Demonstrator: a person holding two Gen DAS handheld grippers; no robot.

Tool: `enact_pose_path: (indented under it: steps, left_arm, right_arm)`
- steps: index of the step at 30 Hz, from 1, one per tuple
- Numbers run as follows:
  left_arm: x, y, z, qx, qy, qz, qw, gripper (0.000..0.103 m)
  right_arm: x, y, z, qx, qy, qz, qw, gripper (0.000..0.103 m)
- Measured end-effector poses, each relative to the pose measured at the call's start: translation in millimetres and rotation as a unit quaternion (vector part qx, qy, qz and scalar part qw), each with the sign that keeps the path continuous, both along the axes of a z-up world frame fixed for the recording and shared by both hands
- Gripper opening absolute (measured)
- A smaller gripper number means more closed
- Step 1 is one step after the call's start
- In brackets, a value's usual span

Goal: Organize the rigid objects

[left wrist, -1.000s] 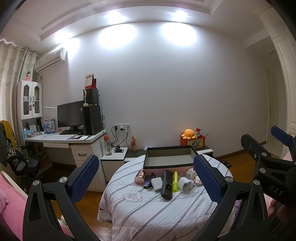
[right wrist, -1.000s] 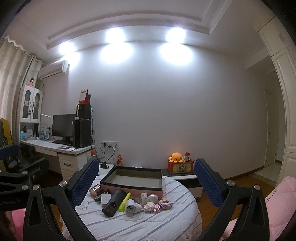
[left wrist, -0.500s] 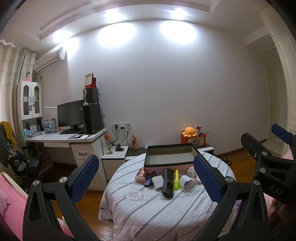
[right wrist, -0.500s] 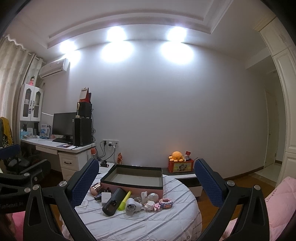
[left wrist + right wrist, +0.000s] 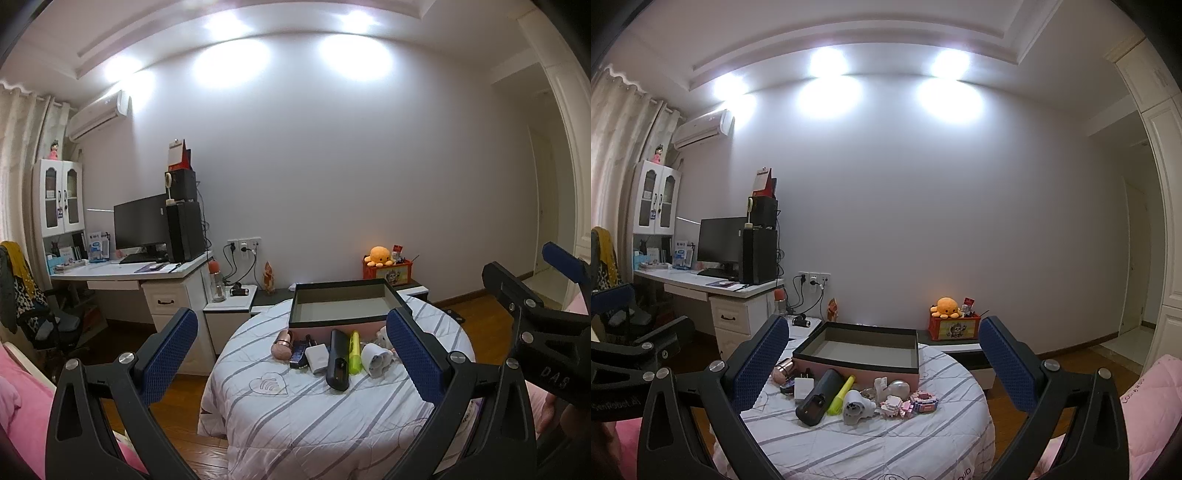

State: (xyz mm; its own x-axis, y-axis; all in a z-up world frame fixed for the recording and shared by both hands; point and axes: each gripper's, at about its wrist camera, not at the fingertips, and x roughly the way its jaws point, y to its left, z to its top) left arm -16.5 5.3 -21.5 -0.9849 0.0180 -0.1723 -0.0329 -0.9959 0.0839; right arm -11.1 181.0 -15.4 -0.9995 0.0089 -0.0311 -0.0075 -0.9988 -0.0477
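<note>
The open box (image 5: 341,306) stands on the round quilt-covered table (image 5: 295,417), its pink side facing the cameras under a dark rim; in the right wrist view (image 5: 858,349) its grey inside shows bare as far as the near wall lets one see, the front strip of its floor being hidden. It lies ahead of both pairs of jaws, framed between the fingers in each view and well beyond the tips.

Just in front of the box a row of small rigid things lies on the quilt. In the left wrist view these are a rose-coloured cylinder (image 5: 282,344), a dark flat gadget (image 5: 300,354), a white charger block (image 5: 318,357), a long black device (image 5: 338,364), a yellow highlighter (image 5: 354,351) and a white cup-shaped part (image 5: 375,360). The left gripper's (image 5: 291,354) right finger covers the far end of the row. The right wrist view shows that end: a pale figurine (image 5: 899,389), hard to make out, and pink block models (image 5: 910,402).

The left gripper's blue-padded fingers stand wide apart, holding nothing. The right gripper (image 5: 884,365) is likewise spread wide and empty; in the left wrist view it (image 5: 532,280) juts in from the right edge, cut off by the frame.

Beyond the jaws, against the wall, an orange plush octopus (image 5: 946,307) sits on a red crate (image 5: 953,326).
</note>
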Motion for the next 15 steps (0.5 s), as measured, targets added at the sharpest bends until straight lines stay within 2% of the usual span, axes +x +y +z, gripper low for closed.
enact_pose_path:
  steps: [15]
  left_arm:
    - [-1.8,-1.8,-2.1,-0.006,-0.005,0.001,1.0,0.103]
  right_arm:
    - [-2.6,-0.7,0.2,0.001,-0.004,0.001,1.0,0.103]
